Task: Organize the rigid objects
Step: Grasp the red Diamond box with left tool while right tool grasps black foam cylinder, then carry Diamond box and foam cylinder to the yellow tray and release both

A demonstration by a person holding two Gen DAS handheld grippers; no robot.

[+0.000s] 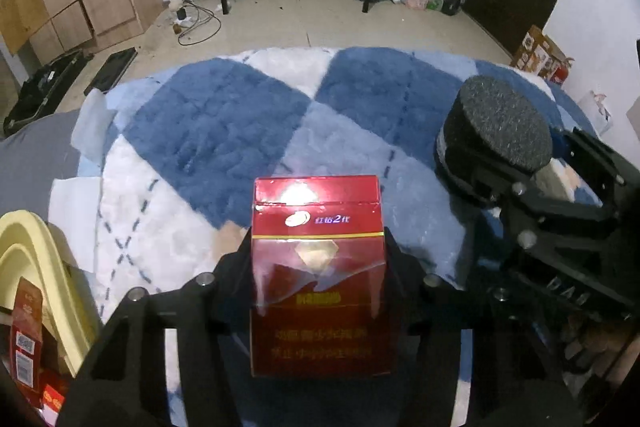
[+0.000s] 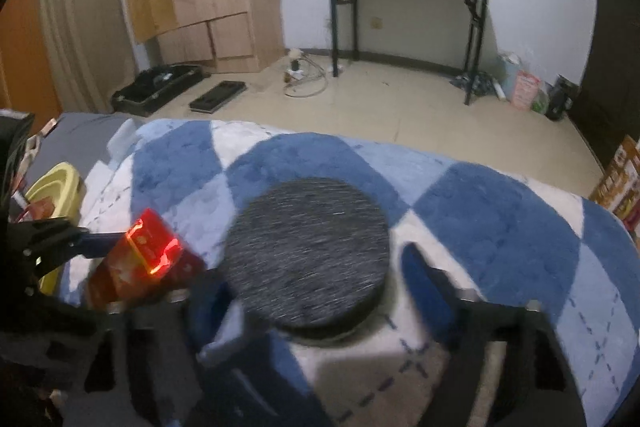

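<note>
The left gripper (image 1: 318,267) is squeezed tight on a red box (image 1: 318,267) — held up over the blue and white blanket (image 1: 224,123). The right gripper (image 2: 316,287) holds a round gray pad (image 2: 308,255) between its fingers, beside the box.

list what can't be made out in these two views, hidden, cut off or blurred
- Red box bottom: left wrist view, hidden between the left gripper fingers.
- Grey disc underside: right wrist view, hidden by its own top; motion blur leaves the right gripper grip unclear.
- Yellow tray contents: left wrist view, cut off by the edge.
- Box print: too blurred to read.
</note>
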